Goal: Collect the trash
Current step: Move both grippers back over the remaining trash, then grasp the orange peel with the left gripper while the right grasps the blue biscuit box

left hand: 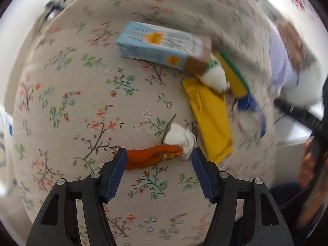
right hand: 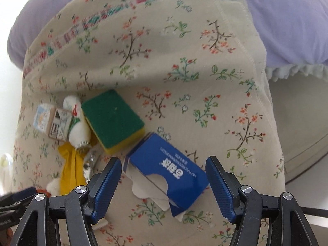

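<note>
1. Left gripper [left hand: 157, 155] is spread, pads touching nothing. The orange wrapper [left hand: 152, 157] lies crosswise between them on the floral cloth [left hand: 82, 94], so it looks like the left hand's target.
2. The last two left readings sit close, so I treat the jaws as settled wide.
3. A white tissue wad [left hand: 180, 138] touches the wrapper's right end, just inside the right pad. Closing here may pinch both. That is fine for trash, but centre on the orange body so the grip does not slip off the soft wad.
4. Right gripper [right hand: 163, 168] is also spread and holds nothing. The torn blue box [right hand: 167, 171] lies between its pads at a slant, with one corner near the right pad.
5. Judgement: lower both grippers until the pads flank their targets, then close. The box is skewed, so square the pads to its long sides or it may twist out.
6. The cloth is soft and loose. Stop short of it or the pads will pinch fabric too.
7. Remaining pile toward the cloth's far side: sponge [right hand: 112, 121], white tube [right hand: 76, 126], yellow wrapper [left hand: 209, 121], light blue carton [left hand: 157, 45]. All are touching or overlapping.
8. Left view is motion-blurred at the right edge, so I can't read what is there.
</note>
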{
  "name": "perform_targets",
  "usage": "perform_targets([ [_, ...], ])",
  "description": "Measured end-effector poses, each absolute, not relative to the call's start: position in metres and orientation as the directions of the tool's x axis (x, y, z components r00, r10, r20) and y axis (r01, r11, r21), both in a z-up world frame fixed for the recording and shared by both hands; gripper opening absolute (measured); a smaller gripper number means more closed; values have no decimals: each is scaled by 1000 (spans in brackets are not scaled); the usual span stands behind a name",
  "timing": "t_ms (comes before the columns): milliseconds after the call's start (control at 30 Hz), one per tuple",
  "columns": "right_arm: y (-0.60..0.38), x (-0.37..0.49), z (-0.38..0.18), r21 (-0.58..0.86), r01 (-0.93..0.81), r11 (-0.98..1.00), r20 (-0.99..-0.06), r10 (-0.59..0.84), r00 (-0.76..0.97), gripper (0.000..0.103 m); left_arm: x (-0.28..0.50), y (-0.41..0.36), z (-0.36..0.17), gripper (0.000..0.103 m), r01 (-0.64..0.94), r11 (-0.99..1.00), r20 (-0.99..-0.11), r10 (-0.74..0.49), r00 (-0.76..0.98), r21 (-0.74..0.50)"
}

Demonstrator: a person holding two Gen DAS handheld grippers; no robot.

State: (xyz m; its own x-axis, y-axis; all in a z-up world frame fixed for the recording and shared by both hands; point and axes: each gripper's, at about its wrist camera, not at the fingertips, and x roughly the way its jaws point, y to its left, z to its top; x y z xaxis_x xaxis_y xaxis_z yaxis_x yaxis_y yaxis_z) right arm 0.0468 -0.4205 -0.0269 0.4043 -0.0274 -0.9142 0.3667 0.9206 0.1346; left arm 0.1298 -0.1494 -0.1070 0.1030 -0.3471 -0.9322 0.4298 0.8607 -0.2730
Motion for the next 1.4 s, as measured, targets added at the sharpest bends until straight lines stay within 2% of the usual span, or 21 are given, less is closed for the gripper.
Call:
perform_targets([
  [300, -417, 47, -42, 94, 339, 936, -936, -34, 352, 73, 117, -170, -114, 67, 550, 828, -954, -244, 176, -110],
  [400, -414, 47, -51, 61, 326, 943, -946, -49, 320, 73, 122, -163, -120, 55, 538, 837, -958, -225, 175, -99],
  [433, -413, 48, -55, 46, 320, 946, -950, -57, 306, 73, 123, -161, -122, 45, 529, 843, -961, -219, 172, -97],
  [467, -413, 48, -58, 35, 317, 948, -953, -63, 296, 73, 124, -155, -121, 43, 529, 844, -958, -220, 186, -91],
  [533, -413, 48, -63, 18, 315, 949, -958, -73, 276, 73, 125, -152, -121, 29, 530, 844, -958, -216, 189, -86],
  [633, -416, 47, -67, 13, 322, 947, -961, -77, 265, 73, 127, -146, -121, 17, 510, 852, -955, -240, 173, -122],
  [1133, -413, 55, -75, 29, 315, 949, -964, -57, 258, 73, 126, -130, -87, 13, 469, 850, -906, -369, 209, -238],
  [1333, -413, 63, -84, -24, 317, 948, -965, -105, 241, 72, 126, -131, -82, 13, 469, 847, -895, -388, 221, -251],
  [1367, -414, 64, -86, -21, 323, 946, -965, -104, 240, 72, 124, -132, -81, 13, 465, 847, -893, -391, 223, -255],
  [1400, -416, 64, -88, -11, 332, 943, -966, -96, 238, 67, 125, -131, -80, 13, 462, 848, -891, -395, 224, -260],
])
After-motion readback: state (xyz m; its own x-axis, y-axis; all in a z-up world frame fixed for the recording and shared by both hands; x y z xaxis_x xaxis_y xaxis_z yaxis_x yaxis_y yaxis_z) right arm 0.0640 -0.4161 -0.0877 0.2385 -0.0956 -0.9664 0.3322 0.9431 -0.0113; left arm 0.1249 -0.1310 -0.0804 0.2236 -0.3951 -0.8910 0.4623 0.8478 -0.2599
